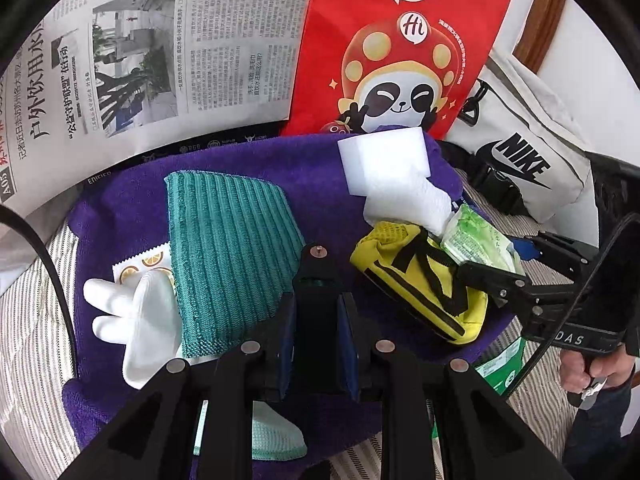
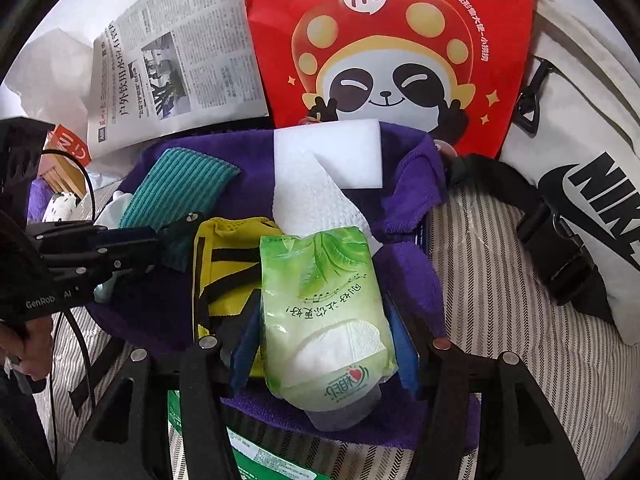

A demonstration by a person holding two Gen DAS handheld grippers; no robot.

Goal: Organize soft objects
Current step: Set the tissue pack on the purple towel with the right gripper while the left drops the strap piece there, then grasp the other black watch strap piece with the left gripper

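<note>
Right gripper (image 2: 326, 344) clamped on a green tissue pack (image 2: 324, 312), blue pads pressing its two long sides, pack raised just over the purple towel (image 2: 412, 280). Left gripper (image 1: 316, 312) narrowed to a slim gap with nothing seen between the pads; whether fully closed or merely near it, cannot tell from here. Judged well along: already gathered on the towel ahead of both tongs are a teal ribbed cloth (image 1: 228, 248) forward-left of the left tongs, a white glove (image 1: 132, 320) farther left beside a lemon-print sachet (image 1: 140, 264), a yellow-and-black pouch (image 1: 424, 280) forward-right, and beyond it a paper towel (image 1: 408, 204) under a white sponge block (image 1: 384, 160). Left to do, as a guess: setting the tissue pack down among them, perhaps tidying the small pale-green cloth (image 1: 276, 440) lying beneath the left tongs. Long axis of the pack running straight along the right fingers, opening flap with tissue showing at the near end toward the camera, leaf-printed end pointing away toward the sponge and the red panda bag (image 2: 384, 60). Newspaper (image 1: 160, 60) and Nike bag (image 2: 592, 184) off the towel, apparently outside the sorting.
</note>
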